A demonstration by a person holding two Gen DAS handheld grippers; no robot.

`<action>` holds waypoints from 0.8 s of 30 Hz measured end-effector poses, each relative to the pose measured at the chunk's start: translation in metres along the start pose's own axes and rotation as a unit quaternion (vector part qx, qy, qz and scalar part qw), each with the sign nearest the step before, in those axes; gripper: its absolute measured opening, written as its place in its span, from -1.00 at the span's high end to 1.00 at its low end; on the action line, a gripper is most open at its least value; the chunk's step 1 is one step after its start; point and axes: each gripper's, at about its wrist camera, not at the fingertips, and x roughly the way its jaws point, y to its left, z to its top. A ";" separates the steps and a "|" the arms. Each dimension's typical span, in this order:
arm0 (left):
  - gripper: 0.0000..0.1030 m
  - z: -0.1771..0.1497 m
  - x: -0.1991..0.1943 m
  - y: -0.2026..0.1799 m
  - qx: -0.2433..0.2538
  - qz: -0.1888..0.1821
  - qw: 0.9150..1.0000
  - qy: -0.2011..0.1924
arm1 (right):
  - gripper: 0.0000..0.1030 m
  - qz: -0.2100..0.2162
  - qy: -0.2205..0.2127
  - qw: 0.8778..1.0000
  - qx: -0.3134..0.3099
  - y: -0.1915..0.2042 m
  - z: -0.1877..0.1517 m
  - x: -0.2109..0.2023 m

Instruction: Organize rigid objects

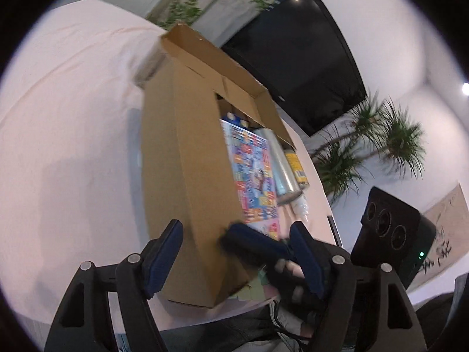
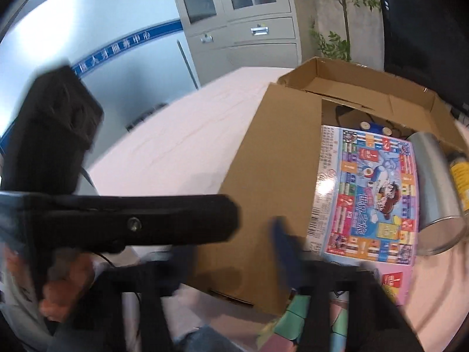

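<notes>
An open cardboard box (image 1: pixel 187 158) stands on the pale pink table (image 1: pixel 67 117). A colourful board game box (image 1: pixel 253 176) leans out of it, with a silver cylinder (image 1: pixel 283 164) and a yellow can (image 1: pixel 297 167) beside it. My left gripper (image 1: pixel 234 243) is open, its fingers on either side of the box's near corner. The right gripper shows in the left wrist view (image 1: pixel 255 243) as a dark blur near the game box. In the right wrist view the box (image 2: pixel 278 158), game box (image 2: pixel 369 193) and silver cylinder (image 2: pixel 436 187) show; my right gripper (image 2: pixel 234 252) is blurred and looks open and empty.
A black screen (image 1: pixel 299 58) and potted plants (image 1: pixel 381 143) stand behind the table. A grey cabinet (image 2: pixel 243 14) stands at the back. The left tool's body (image 2: pixel 117 220) crosses the right wrist view. Pastel foam tiles (image 2: pixel 296 316) lie at the table's near edge.
</notes>
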 end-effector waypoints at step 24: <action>-0.33 0.014 -0.010 -0.004 0.019 -0.009 1.000 -0.013 | -0.72 0.104 -0.016 0.991 0.081 -0.052 0.003 0.003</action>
